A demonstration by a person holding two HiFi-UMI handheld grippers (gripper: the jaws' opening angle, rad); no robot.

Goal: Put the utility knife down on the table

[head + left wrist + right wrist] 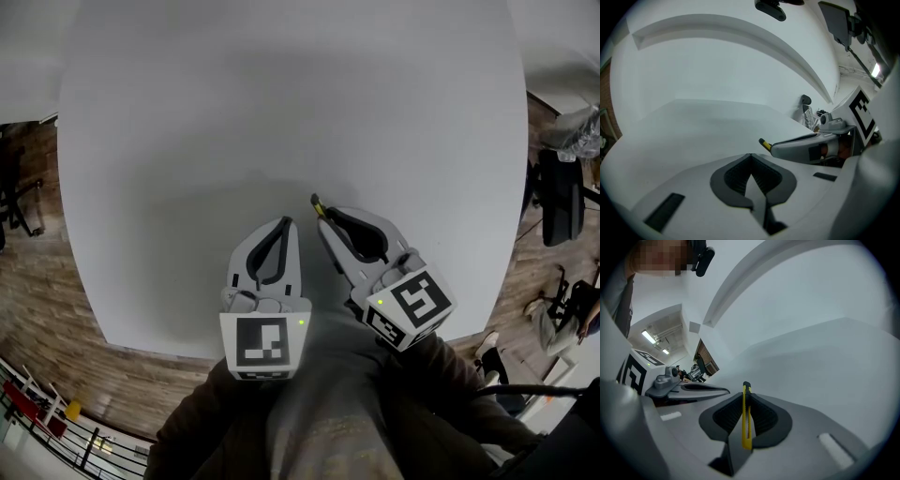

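Two claws sit side by side over the near part of a white bench (281, 112) in the head view, close to its curved front edge. The left claw (284, 226) points away from the person. The right claw (322, 216) angles inward, so the two tips are near each other but apart. A dark tip of the utility knife (316, 202) pokes out past the right claw's jaws. Ahead of both tips the bench top runs bare and wide to its far edge. To either side it rounds off into wooden floor (37, 281), with a dark office chair (560, 199) beyond the right edge.

From the left gripper view, the left claw (751, 157) is clenched with its pads meeting and nothing between them. To its right the right claw (801, 145) reaches in, with the yellow-and-black end of the utility knife (764, 143) showing at its tip. Open bench (693, 126) spreads ahead and to the left.

From the right gripper view, the right claw (750, 397) is clamped on the yellow utility knife (746, 420). The knife stands on edge between the ribbed pads, its dark tip just past them. It is held in the claw, not lying on the bench (825, 357), which stretches bare ahead and to the right. The left claw (703, 389) lies close by on the left.
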